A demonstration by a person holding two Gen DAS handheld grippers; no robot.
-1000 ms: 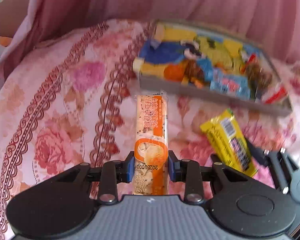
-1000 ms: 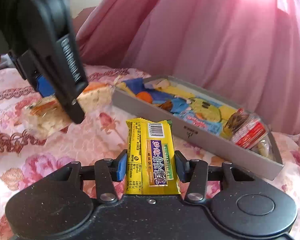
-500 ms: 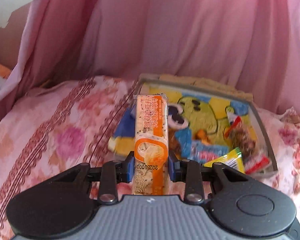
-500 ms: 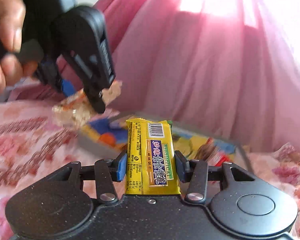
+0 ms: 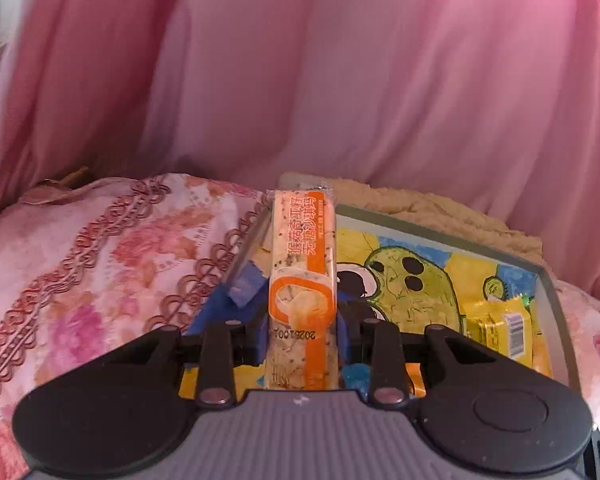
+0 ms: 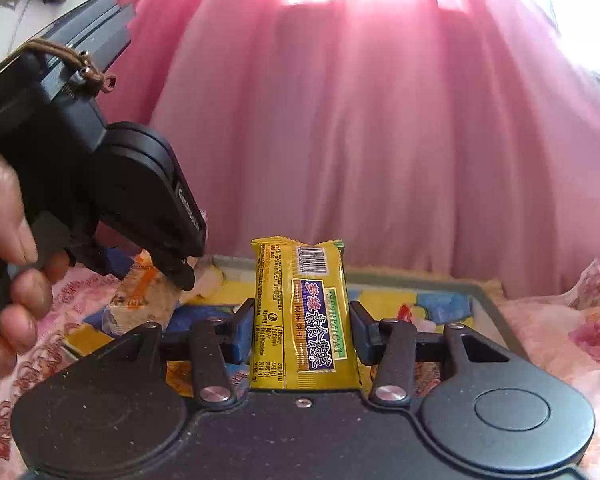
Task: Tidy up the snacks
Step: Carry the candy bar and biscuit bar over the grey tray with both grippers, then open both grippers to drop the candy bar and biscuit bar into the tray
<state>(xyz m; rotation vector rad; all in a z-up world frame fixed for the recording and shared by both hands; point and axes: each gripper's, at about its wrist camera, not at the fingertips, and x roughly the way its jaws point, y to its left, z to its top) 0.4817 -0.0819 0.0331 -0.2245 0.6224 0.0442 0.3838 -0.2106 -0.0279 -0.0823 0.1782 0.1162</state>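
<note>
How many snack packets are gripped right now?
2: orange packet in the left tongs, yellow packet in the right tongs, both by the tray. Others may be hidden.

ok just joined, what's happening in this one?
A person is sorting snacks with a handheld gripper in each hand. The left gripper is shut on an orange biscuit pack; the right gripper is shut on a yellow snack bar. Both packs are over the grey tray with the cartoon lining, which sits on a floral bedspread. Neither pack is released yet. Another yellow pack already lies in the tray.
</note>
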